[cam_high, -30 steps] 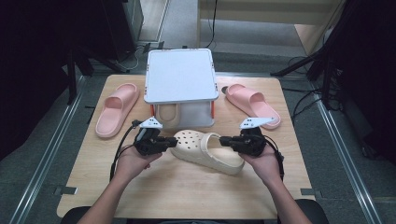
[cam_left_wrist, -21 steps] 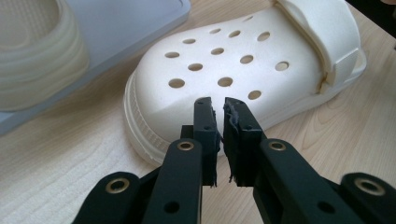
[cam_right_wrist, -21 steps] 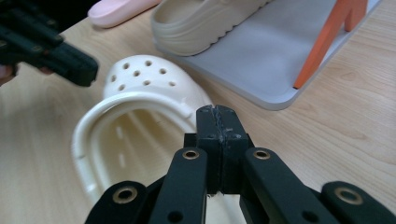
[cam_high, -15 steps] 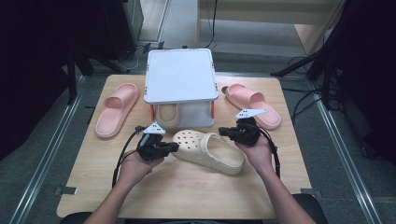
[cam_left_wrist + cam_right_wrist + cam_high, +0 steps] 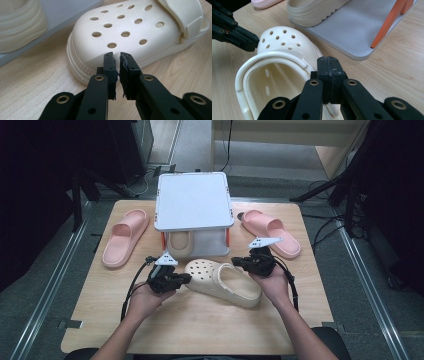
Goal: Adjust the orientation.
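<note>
Clog (image 5: 223, 282): laid on the bench (image 5: 210, 330) in front of the rack (image 5: 193, 202), toe toward the left gripper (image 5: 186, 278), heel toward the right gripper (image 5: 239, 262)
Left fingers: nearly clenched, a thin gap left, nothing grasped; tips set against the toe
Right fingers: clenched at the heel rim; whether the strap is pinched cannot be told
Risk: the clog may be skidded or spun on the bench if pushed from one end only, since no firm hold is seen
Risk: the mate (image 5: 179, 243) on the lower shelf may be knocked if the clog is shoved in crooked
Change: the right gripper is seen farther from the person than a second ago, closer to the rack; the clog's place is little altered
</note>
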